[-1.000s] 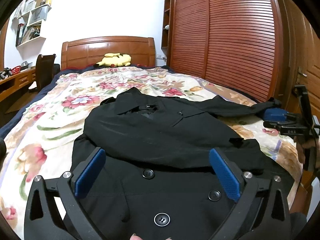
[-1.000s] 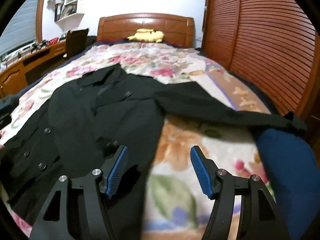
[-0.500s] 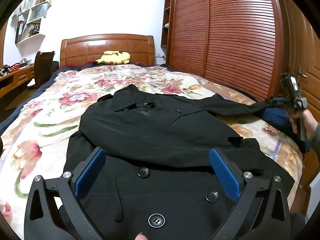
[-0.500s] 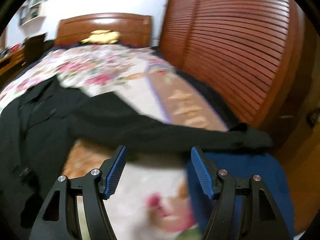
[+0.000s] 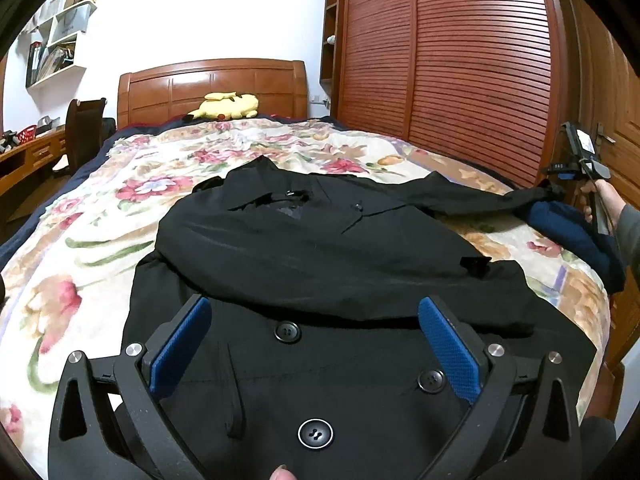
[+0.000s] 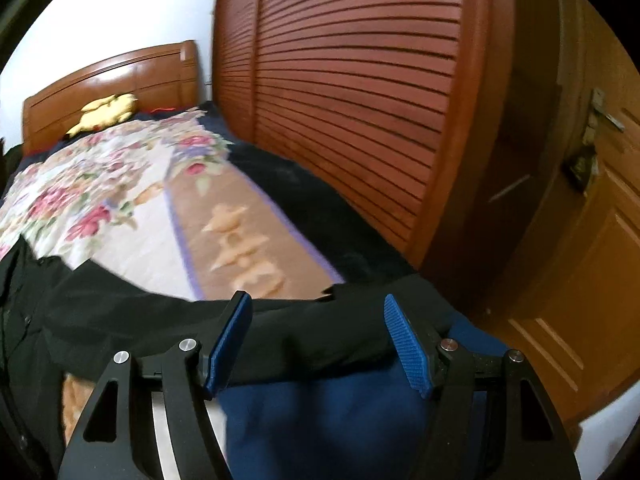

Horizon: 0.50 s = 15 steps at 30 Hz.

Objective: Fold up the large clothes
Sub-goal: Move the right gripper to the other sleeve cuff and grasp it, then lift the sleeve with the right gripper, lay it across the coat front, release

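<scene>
Lying across the floral quilt [image 5: 100,240], the black buttoned coat [image 5: 320,248] spreads beneath the spread left gripper [image 5: 316,344]; its outstretched sleeve [image 6: 320,332] sits between the right gripper's [image 6: 318,340] parted, untouching pads.

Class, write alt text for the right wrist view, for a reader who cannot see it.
The open right gripper hovers with its blue pads either side of a black coat sleeve stretched across the floral bedspread, touching nothing. A dark blue garment lies beneath, with a slatted wooden wardrobe behind.
</scene>
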Motion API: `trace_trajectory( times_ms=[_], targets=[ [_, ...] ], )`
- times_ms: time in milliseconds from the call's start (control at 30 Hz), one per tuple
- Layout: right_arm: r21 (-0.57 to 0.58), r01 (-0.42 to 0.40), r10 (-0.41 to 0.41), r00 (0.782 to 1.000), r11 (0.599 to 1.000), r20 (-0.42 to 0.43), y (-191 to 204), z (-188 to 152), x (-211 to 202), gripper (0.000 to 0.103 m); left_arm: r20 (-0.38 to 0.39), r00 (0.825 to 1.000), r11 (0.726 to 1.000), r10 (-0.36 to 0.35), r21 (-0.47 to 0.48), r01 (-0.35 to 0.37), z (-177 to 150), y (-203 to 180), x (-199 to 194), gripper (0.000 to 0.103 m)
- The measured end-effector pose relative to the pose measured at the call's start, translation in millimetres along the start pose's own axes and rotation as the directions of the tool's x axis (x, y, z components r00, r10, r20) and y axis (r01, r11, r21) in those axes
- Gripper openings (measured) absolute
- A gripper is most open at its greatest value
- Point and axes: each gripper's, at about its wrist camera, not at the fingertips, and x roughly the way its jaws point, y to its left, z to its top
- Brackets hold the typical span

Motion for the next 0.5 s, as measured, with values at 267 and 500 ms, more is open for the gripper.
trace_trajectory(
  times_ms=[267, 500],
  targets=[
    [0.050, 0.021, -0.015, 0.993, 0.999, -0.119, -11.9, -9.7, 24.3, 0.070, -0.014, 1.000, 1.000, -0.001, 0.006, 0.001, -1.6, -1.3, 2.6, 0.103],
    [0.040, 0.043, -0.035, 0.984, 0.998, -0.172, -13.6, -13.8, 42.8, 0.062, -0.023, 1.000, 1.000, 0.007, 0.016, -0.007, -4.0, -3.0, 1.1, 0.103]
  ],
)
